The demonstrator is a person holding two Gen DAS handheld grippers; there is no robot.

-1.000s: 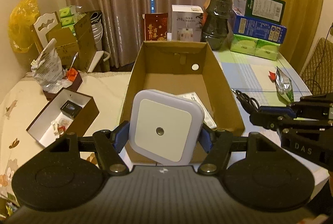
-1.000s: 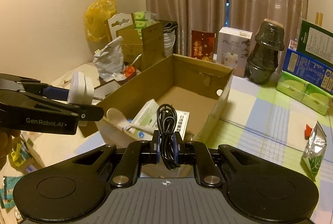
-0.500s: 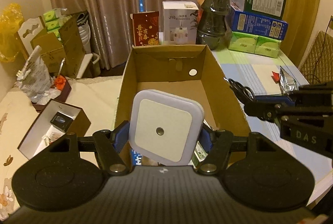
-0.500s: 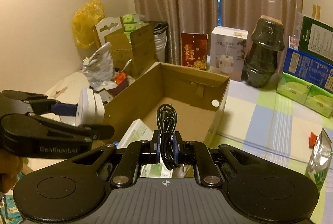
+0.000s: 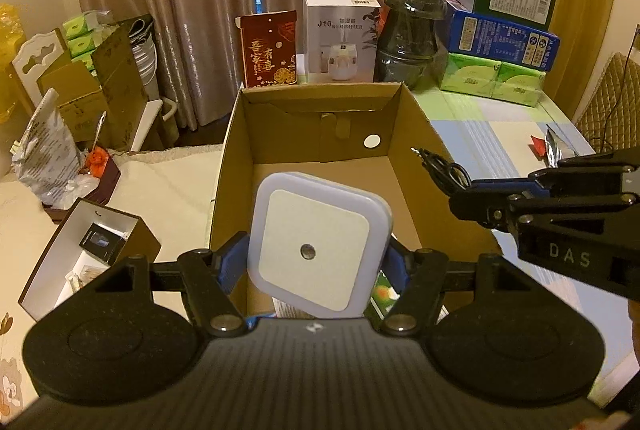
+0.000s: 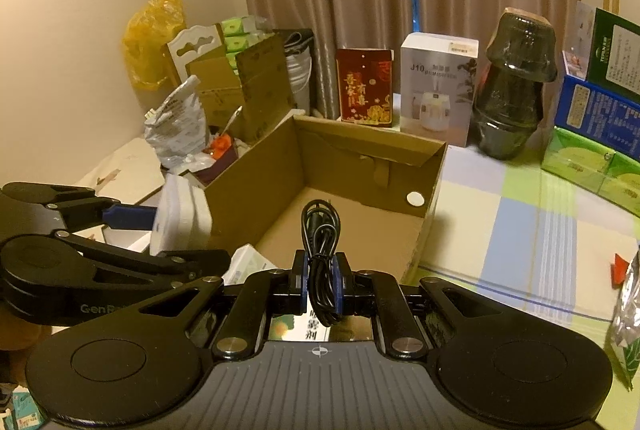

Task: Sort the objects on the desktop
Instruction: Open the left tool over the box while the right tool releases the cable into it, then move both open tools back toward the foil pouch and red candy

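Note:
My left gripper is shut on a white square night light and holds it above the near end of an open cardboard box. My right gripper is shut on a coiled black cable, also over the box's near end. In the left wrist view the right gripper with the cable is over the box's right wall. In the right wrist view the left gripper with the night light is at the box's left wall. Green and white packets lie inside the box.
Behind the box stand a red packet, a white humidifier box, a dark jar and stacked boxes. A foil bag lies on the checked cloth at right. An open small box and clutter are at left.
Both grippers have moved forward and over the cardboard box with their objects still held. The box looks nearer and larger in both views.

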